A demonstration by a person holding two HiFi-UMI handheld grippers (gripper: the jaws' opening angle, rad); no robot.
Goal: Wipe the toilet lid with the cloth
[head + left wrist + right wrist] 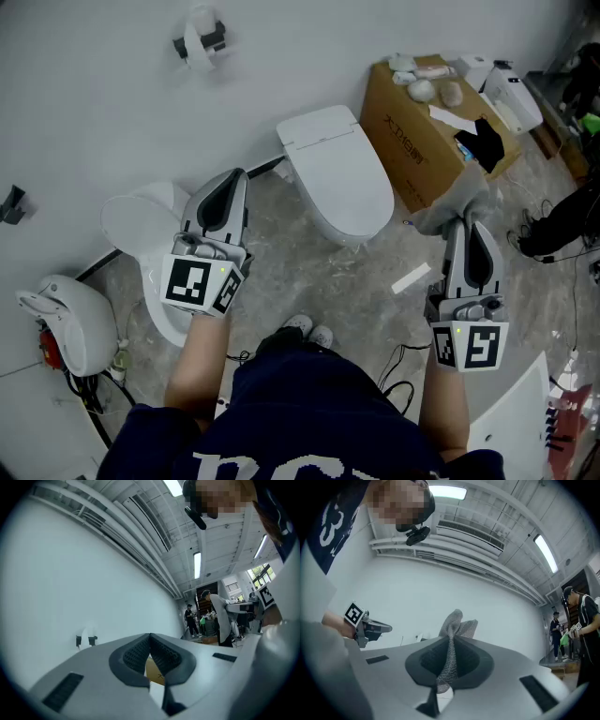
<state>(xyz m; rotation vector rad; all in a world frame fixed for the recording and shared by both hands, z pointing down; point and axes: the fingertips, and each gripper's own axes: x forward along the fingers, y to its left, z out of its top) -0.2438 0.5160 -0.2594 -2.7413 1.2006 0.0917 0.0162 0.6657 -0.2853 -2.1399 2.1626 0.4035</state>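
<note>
To the right of the white ceramic toilet, whose smooth white oval lid is lying closed, the right hand-held gripper is clamping a grey knitted cloth, the fabric bunching above its jaws. Left of the toilet, the left hand-held gripper is hovering, jaws pressed together on nothing. A brown cardboard box is sitting just right of the toilet.

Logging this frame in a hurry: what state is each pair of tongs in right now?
Left tongs: closed, nothing between them.
Right tongs: closed on the grey cloth.
</note>
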